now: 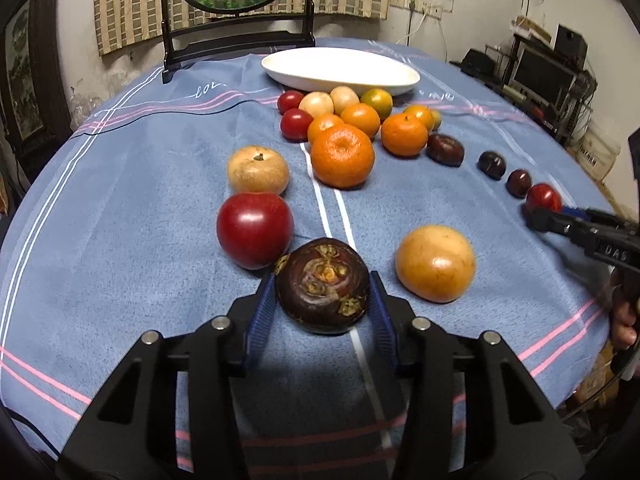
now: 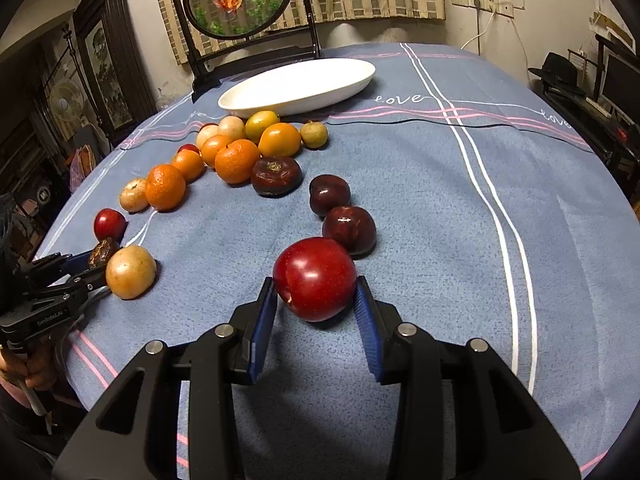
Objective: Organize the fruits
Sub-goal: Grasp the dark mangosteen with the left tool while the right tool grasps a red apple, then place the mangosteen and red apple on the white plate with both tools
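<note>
Left wrist view: left tool (image 1: 322, 294) pinches the mangosteen (image 1: 322, 285) on the near counter; right tool (image 2: 316, 294) brackets a plum (image 2: 315, 278) (contact unclear). Lift straight, clear neighbours, toward the far dish (image 1: 340, 68).

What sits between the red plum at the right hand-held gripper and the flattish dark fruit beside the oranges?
In the right wrist view, two dark plums lie in a line between the red plum and the flattish dark fruit.
</note>
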The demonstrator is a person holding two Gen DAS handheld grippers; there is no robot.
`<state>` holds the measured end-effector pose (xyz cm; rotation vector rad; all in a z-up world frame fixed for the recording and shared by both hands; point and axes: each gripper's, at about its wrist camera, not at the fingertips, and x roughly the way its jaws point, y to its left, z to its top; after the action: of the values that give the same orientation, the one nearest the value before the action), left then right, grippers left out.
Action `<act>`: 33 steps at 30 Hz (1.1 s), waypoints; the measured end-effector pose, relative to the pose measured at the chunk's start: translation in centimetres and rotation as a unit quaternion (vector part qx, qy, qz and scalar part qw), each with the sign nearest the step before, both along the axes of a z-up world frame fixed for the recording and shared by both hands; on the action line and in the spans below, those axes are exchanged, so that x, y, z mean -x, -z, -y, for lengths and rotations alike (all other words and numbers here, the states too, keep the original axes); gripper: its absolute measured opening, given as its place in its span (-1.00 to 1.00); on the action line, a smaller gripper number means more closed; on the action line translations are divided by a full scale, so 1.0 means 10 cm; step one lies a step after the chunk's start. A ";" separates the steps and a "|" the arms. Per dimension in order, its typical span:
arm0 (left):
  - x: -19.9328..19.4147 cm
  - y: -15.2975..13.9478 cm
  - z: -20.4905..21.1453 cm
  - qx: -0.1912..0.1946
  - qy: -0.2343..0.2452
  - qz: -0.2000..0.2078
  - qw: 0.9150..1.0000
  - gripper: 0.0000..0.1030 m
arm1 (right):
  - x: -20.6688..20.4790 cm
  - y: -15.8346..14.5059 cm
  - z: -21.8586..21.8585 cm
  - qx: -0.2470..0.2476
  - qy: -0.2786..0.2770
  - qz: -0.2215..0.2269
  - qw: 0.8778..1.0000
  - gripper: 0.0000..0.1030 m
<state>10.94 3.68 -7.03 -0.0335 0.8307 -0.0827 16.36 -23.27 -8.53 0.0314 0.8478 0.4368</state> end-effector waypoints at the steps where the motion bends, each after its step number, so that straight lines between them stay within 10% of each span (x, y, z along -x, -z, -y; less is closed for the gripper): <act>1: 0.01 -0.04 -0.02 0.008 0.002 0.006 1.000 -0.10 | 0.01 -0.01 0.01 -0.007 -0.001 -0.002 1.000 -0.23; 8: -0.10 -0.41 -0.11 0.041 0.033 0.041 0.998 -0.10 | -0.05 -0.40 -0.08 -0.028 -0.034 0.043 0.998 -0.23; 17: -1.50 -1.04 -0.03 0.024 0.076 0.049 0.996 -0.09 | -1.28 -0.79 -0.50 -0.006 -0.056 0.047 0.997 -0.23; 25: -2.85 -0.65 0.02 0.020 0.051 -0.036 0.998 -0.09 | -2.25 -0.50 -0.96 0.040 -0.065 -0.008 0.997 -0.23; 33: -3.28 -0.25 0.04 0.000 0.046 -0.092 0.995 -0.09 | -2.58 -0.24 -1.13 0.059 -0.081 -0.046 0.994 -0.23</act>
<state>43.75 3.27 -4.49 -0.0031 1.0172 -0.1676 42.13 -12.01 -6.09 -0.1286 0.9702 0.5403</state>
